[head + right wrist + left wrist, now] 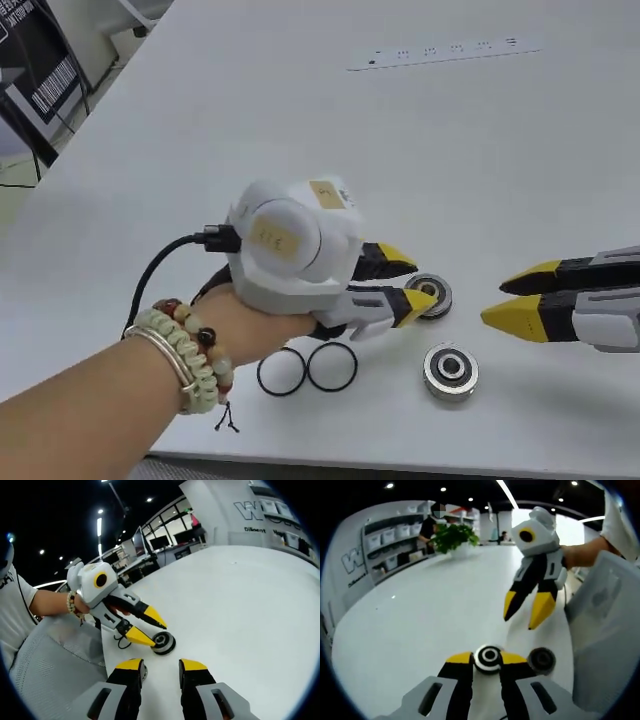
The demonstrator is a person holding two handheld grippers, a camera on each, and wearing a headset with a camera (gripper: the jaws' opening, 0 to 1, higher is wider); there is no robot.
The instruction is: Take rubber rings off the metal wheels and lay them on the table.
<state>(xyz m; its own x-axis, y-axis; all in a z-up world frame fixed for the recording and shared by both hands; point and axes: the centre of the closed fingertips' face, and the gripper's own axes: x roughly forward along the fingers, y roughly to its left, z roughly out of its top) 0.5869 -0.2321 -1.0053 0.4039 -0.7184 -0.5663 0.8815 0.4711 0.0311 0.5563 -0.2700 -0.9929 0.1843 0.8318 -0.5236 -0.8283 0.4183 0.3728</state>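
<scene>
At the centre of the head view, the left gripper point(423, 281) has its jaws closed against a metal wheel point(431, 296) lying flat on the worktop point(300, 120). The right gripper point(493, 300), jaws apart and empty, points at that wheel from frame right, near but clear of it. Two rubber rings point(307, 369) lie at lower left, a second wheel point(450, 371) at lower right.
</scene>
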